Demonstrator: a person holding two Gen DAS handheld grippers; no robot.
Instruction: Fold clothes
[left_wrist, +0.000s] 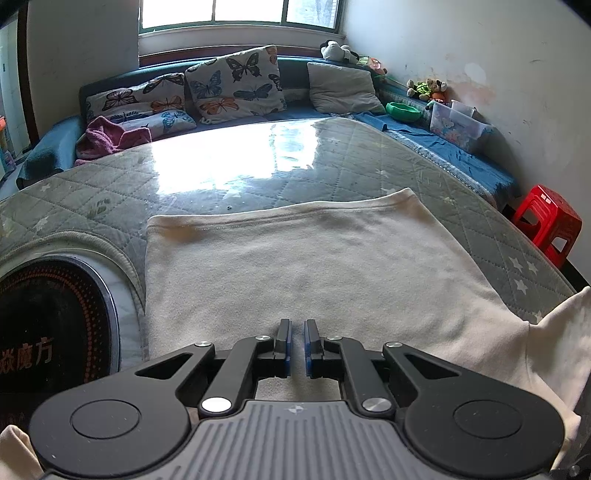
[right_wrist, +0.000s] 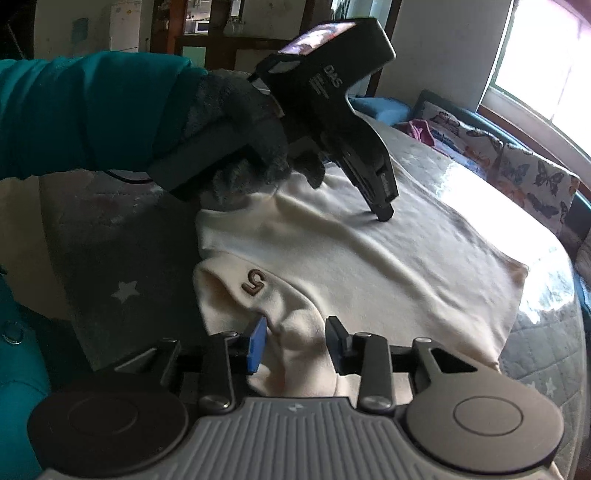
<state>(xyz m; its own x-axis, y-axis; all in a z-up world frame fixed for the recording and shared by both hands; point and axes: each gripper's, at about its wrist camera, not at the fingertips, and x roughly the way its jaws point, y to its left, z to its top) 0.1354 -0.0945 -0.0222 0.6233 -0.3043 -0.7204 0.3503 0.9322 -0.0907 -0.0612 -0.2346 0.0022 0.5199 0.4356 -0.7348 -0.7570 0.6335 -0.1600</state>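
A cream sweater (left_wrist: 295, 266) lies spread on the quilted grey table cover (left_wrist: 92, 199). My left gripper (left_wrist: 297, 326) is shut, with its fingertips pressed down on the middle of the cloth and nothing between the pads. The right wrist view shows that left gripper (right_wrist: 384, 216) held by a dark-gloved hand (right_wrist: 236, 140) in a teal sleeve (right_wrist: 74, 110). My right gripper (right_wrist: 297, 328) sits at the near edge of the sweater (right_wrist: 369, 266), closed on a bunched fold of it just below a brown "5" emblem (right_wrist: 254, 282).
A round black cooktop (left_wrist: 48, 317) is set into the table at the left. Behind the table is a bench with butterfly pillows (left_wrist: 236, 85), a pink cloth (left_wrist: 107, 136), a green bowl (left_wrist: 402, 110) and a clear box (left_wrist: 458, 122). A red stool (left_wrist: 546, 221) stands at the right.
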